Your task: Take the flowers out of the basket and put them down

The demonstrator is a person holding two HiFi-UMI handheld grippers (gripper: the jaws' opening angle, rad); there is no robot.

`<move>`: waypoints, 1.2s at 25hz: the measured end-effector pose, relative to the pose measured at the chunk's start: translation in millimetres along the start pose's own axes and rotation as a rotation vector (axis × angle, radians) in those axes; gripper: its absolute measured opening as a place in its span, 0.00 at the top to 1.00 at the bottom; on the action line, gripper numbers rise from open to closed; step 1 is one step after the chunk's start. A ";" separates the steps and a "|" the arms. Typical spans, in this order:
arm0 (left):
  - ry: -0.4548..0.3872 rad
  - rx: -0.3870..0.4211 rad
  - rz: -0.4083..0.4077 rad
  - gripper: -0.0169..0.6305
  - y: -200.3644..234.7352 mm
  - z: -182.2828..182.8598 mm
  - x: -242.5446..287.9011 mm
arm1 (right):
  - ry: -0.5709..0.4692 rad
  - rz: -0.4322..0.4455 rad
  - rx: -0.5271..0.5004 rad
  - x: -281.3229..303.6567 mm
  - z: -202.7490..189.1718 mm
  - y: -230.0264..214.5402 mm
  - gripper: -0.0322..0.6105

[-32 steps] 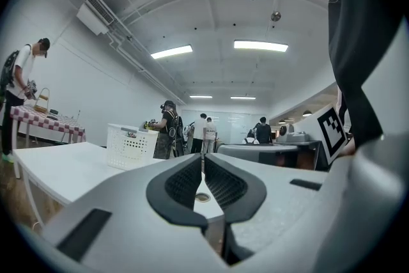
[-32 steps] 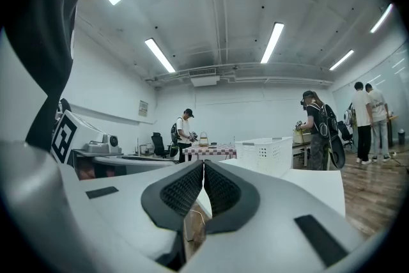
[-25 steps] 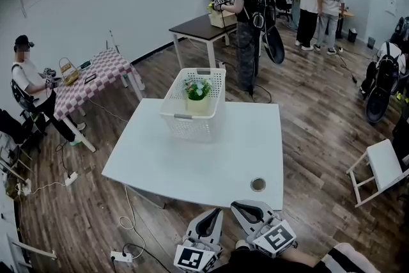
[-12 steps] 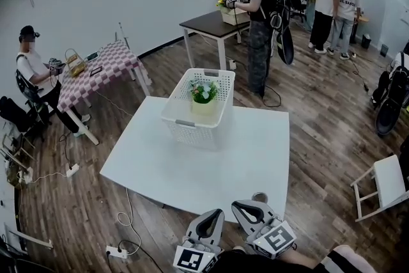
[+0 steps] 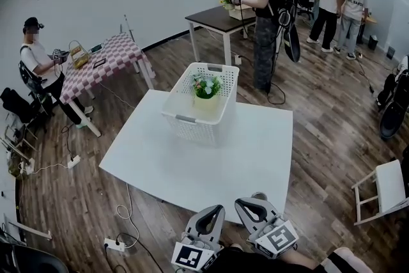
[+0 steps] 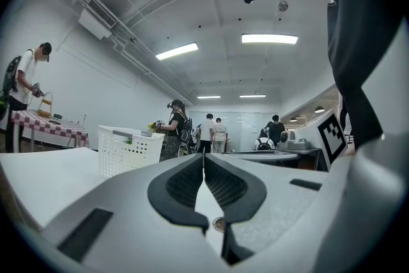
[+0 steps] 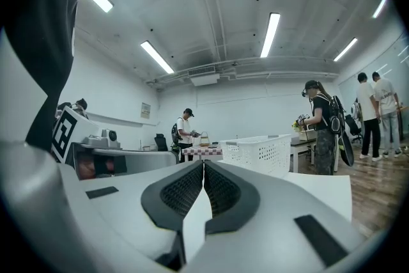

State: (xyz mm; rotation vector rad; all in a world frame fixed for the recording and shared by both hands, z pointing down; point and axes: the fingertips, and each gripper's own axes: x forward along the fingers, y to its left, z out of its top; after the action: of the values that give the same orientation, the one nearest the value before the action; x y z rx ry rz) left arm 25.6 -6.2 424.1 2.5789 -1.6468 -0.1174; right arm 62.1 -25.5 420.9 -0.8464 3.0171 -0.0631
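Two closed, empty grippers: left gripper (image 5: 213,210), right gripper (image 5: 246,204). Flowers (image 5: 206,85) deep in far basket (image 5: 185,119); lifting may snag and tip it.

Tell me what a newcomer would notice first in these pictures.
A white basket stands on the far half of a white table, with flowers sitting inside it. The left gripper and right gripper are both shut and empty at the table's near edge, well short of the basket. Other people work at tables behind.
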 end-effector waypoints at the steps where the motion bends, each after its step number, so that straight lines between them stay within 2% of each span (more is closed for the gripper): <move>1: -0.009 -0.004 0.003 0.96 -0.8 0.4 1.3 | 0.001 0.004 0.001 0.5 -0.9 -1.2 0.92; 5: -0.008 -0.011 0.013 0.96 5.3 1.3 9.0 | -0.007 0.024 -0.006 8.9 1.4 -5.6 0.92; 16: -0.016 0.002 -0.016 0.96 46.0 8.8 47.3 | -0.012 -0.012 -0.030 49.9 6.8 -38.2 0.92; 30: 0.006 0.005 -0.111 0.96 157.1 22.7 118.3 | -0.013 -0.115 -0.007 163.4 11.3 -91.3 0.92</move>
State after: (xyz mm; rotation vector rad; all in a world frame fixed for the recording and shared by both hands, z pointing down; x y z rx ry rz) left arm -68.8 -180.1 415.9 2.6715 -1.5031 -0.1132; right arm -29.8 -188.8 414.0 -1.0160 2.9559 -0.0468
